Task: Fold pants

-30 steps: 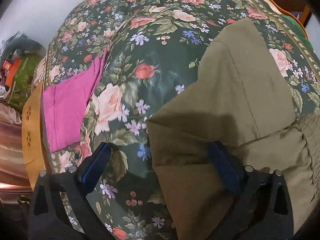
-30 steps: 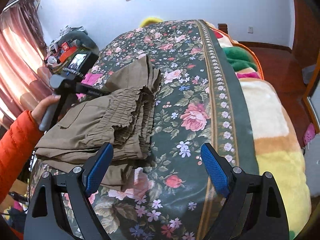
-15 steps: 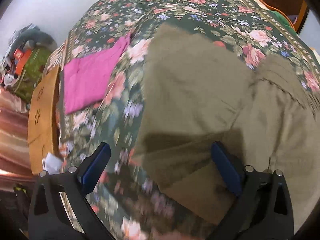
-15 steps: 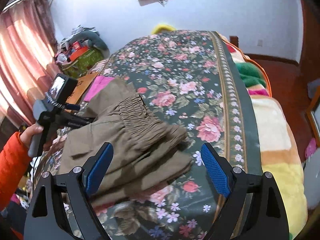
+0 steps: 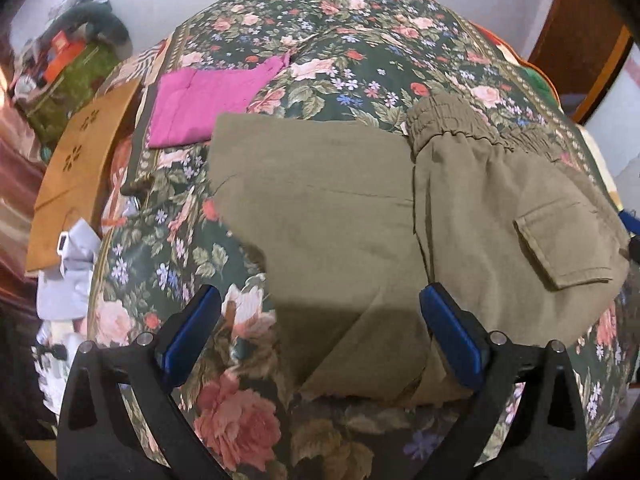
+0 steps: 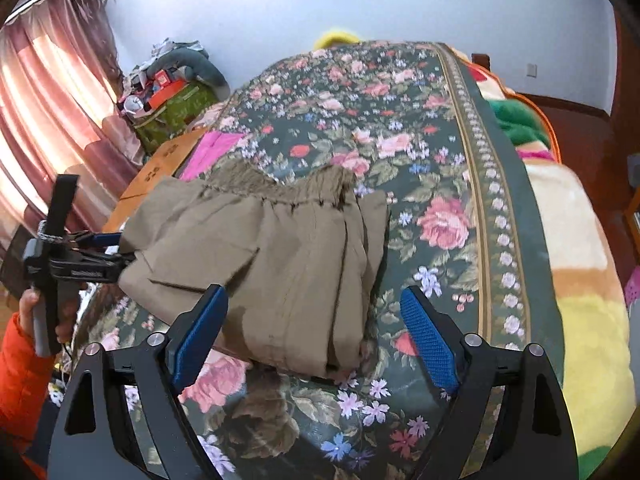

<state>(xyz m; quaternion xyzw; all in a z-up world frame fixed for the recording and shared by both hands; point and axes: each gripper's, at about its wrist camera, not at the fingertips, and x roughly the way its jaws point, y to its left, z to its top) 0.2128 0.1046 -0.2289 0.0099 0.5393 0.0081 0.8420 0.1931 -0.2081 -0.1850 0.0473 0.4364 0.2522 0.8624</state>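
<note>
Olive pants (image 6: 280, 256) folded in a stack on the floral bedspread (image 6: 400, 120) near its left edge, pink cloth (image 5: 208, 100) just beyond, left gripper (image 5: 320, 336) jaws apart over the pants' near edge, right gripper (image 6: 316, 336) jaws apart, clasping nothing.

The left wrist camera looks steeply down from close above the near edge of the floral bedspread (image 5: 360, 40), facing across the bed toward the white wall. The right wrist camera sits a little farther back and higher, looking along the bed toward the same wall. Both views share the folded olive pants (image 5: 340, 216) (image 6: 288, 264) and the pink cloth (image 5: 204, 108) (image 6: 212, 148).
</note>
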